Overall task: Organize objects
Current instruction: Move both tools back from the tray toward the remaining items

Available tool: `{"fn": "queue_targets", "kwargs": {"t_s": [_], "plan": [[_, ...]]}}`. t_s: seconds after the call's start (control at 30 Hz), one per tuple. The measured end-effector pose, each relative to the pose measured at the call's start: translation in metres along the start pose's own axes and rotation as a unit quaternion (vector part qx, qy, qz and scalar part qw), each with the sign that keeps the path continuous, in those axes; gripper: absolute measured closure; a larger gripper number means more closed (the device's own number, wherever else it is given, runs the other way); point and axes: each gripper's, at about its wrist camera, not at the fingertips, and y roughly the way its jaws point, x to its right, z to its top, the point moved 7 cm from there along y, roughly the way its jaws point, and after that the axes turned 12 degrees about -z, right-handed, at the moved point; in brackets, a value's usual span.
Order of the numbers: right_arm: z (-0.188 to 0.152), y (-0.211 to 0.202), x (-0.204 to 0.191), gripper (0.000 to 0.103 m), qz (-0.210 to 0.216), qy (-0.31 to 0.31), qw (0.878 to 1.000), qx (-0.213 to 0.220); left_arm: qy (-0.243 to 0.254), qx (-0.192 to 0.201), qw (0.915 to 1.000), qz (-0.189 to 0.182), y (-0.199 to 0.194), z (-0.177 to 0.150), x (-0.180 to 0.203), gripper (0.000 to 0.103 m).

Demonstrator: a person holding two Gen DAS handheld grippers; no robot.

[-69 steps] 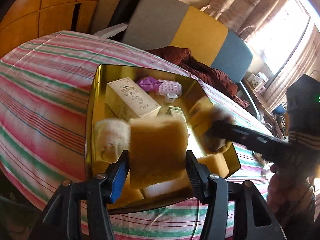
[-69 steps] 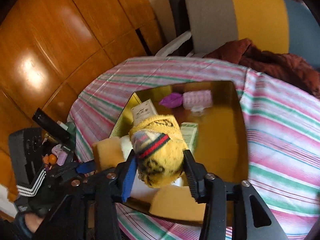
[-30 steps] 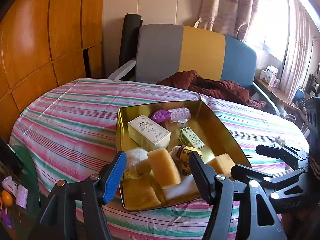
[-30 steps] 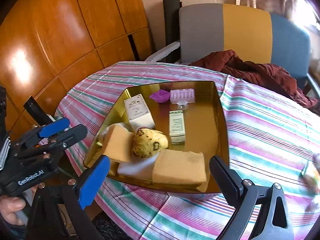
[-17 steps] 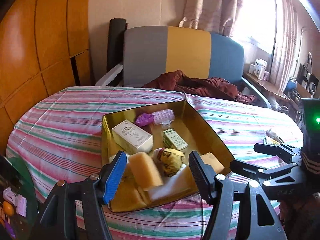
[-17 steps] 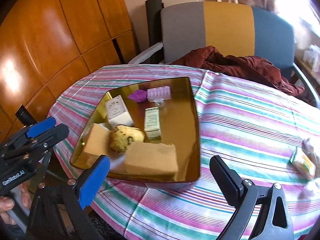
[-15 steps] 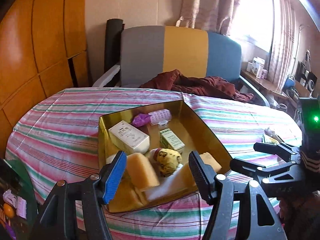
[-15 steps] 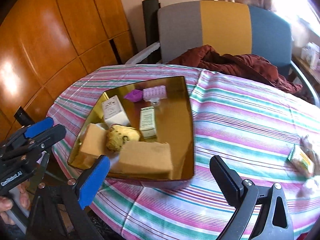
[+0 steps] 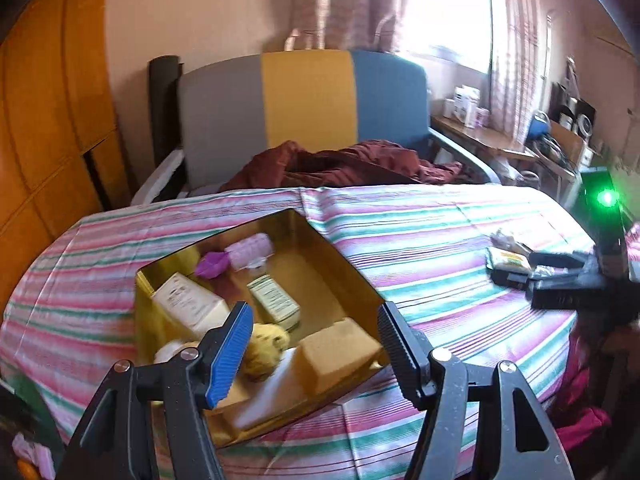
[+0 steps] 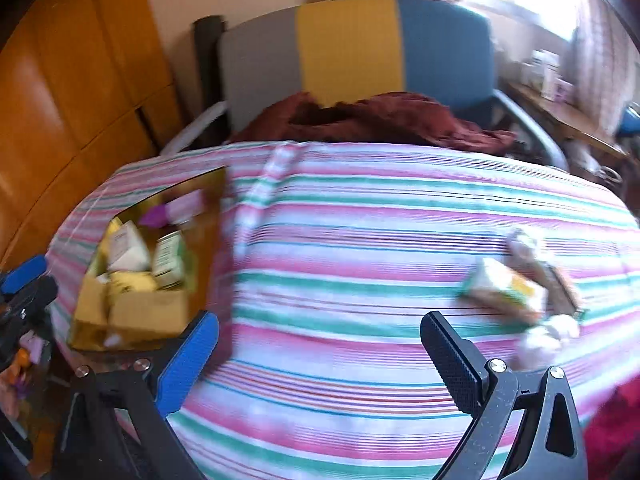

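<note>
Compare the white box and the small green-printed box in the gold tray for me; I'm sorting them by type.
The white box is larger and plain white with faint print, while the green-printed box is slimmer and covered in green lettering. The white box sits against the tray's left wall; the green-printed box lies nearer the middle. Both are closed cartons lying flat in the tray.

Striped pink, green and white tablecloth (image 9: 420,240) covered the table. Behind it stood a chair with grey, yellow and blue back panels (image 9: 308,100); a dark red cloth (image 9: 344,164) lay heaped on its seat. Orange wood panelling (image 10: 68,92) at left. Curtained bright window (image 9: 440,12) at right, cluttered side shelf (image 9: 500,136) beneath.
</note>
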Motion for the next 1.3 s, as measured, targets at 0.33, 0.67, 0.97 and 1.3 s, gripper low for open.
{"fn": "queue_targets", "kwargs": {"t_s": [0.33,0.67,0.97,1.3], "plan": [[0.007,-0.004,0.115,0.001,-0.099,0.050,0.994,0.003,0.049,-0.017,0.9981,-0.033,0.028,0.012,0.048,0.037],[-0.009,0.008,0.216,0.001,-0.151,0.136,0.979,-0.003,0.084,-0.060,0.9914,-0.080,0.071,0.014,0.102,0.038],[-0.029,0.019,0.252,0.001,-0.133,0.224,0.965,-0.040,0.085,-0.124,0.9782,-0.143,0.122,0.008,0.151,0.038],[-0.044,0.047,0.231,0.004,-0.086,0.211,0.969,-0.094,0.152,-0.170,0.9600,-0.162,0.179,0.013,0.193,0.038]]}}
